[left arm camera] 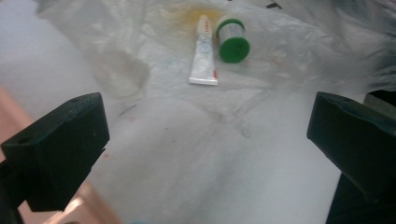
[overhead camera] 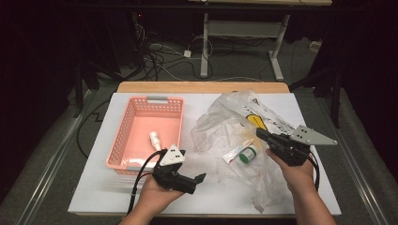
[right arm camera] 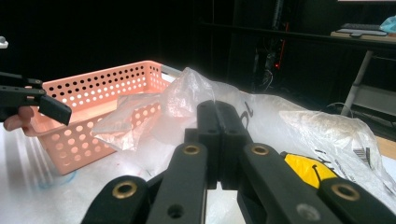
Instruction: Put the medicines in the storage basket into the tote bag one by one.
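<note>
The work in hand looks like emptying the clear plastic bag point(overhead camera: 244, 136) into the pink basket point(overhead camera: 123, 133), and the bag serves as the landmark here. On top of the bag, near its middle, lie a small white tube point(left arm camera: 204, 58) and a little jar with a green lid point(left arm camera: 232, 41), just beside each other and possibly touching. The basket stands just to the bag's left, with one small white bottle point(overhead camera: 155, 140) already inside. The left gripper point(overhead camera: 201, 177) hovers off the bag's lower left edge with its jaws spread wide and nothing between them, aimed at the tube and jar. The right gripper point(overhead camera: 259, 132) sits over the bag's right side with its jaws pressed together; I cannot tell whether a fold of film is caught between them. The next move, as I judge it, is for the left gripper to take one item. To do it well, come in low and line the jaws across the tube's narrow width, not along its length, and close on the tube alone so no film is pinched with it. The right gripper should keep the bag from sliding or lifting. The jar may roll if nudged, so approach from the tube's free side.
</note>
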The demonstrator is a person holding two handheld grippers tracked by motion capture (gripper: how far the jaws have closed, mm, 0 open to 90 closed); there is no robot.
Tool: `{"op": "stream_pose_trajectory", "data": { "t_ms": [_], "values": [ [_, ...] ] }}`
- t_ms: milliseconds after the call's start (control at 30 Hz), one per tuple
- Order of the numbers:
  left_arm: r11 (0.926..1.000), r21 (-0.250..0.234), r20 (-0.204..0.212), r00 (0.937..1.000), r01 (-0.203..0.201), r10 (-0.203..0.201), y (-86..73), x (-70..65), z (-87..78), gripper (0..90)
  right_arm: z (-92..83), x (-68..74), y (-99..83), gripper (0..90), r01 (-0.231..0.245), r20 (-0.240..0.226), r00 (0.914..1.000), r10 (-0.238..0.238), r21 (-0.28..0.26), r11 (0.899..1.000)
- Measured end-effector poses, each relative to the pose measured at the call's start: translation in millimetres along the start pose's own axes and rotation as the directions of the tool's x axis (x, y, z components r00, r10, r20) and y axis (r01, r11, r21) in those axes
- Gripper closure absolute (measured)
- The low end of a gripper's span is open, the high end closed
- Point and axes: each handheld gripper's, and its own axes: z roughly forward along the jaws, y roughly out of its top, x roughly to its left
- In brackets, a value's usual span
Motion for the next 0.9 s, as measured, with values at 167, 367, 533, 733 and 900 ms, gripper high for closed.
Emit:
{"op": "stream_pose_trajectory", "data": {
  "t_ms": [167,367,533,733,900],
  "values": [
    [0.9994,-0.009,-0.032,0.9989,0.034,-0.034,-2.6,13.1,-9.2,0.0,-0.6,-0.5,0.1,90.0,0.002,-0.001,1.0000,-0.002,-0.004,1.000],
    [0.9991,0.007,-0.095,0.9947,0.041,-0.040,-6.6,27.2,-16.8,0.0,-0.8,-1.0,-0.1,90.0,0.004,0.000,1.0000,-0.004,-0.003,1.000],
    [0.9973,0.002,-0.125,0.9895,0.074,-0.073,-10.1,40.7,-24.6,0.0,-0.7,-0.8,-0.1,90.0,0.003,-0.001,1.0000,-0.003,-0.003,1.000],
    [0.9940,-0.008,-0.167,0.9799,0.109,-0.109,-15.0,56.3,-36.3,0.0,-1.4,-1.3,-0.1,90.0,0.004,0.001,1.0000,-0.004,-0.003,1.000],
    [0.9909,-0.012,-0.199,0.9709,0.134,-0.134,-20.0,68.6,-44.1,0.0,-1.3,-1.3,-0.1,90.0,0.005,0.001,1.0000,-0.005,-0.003,1.000]
  ]
}}
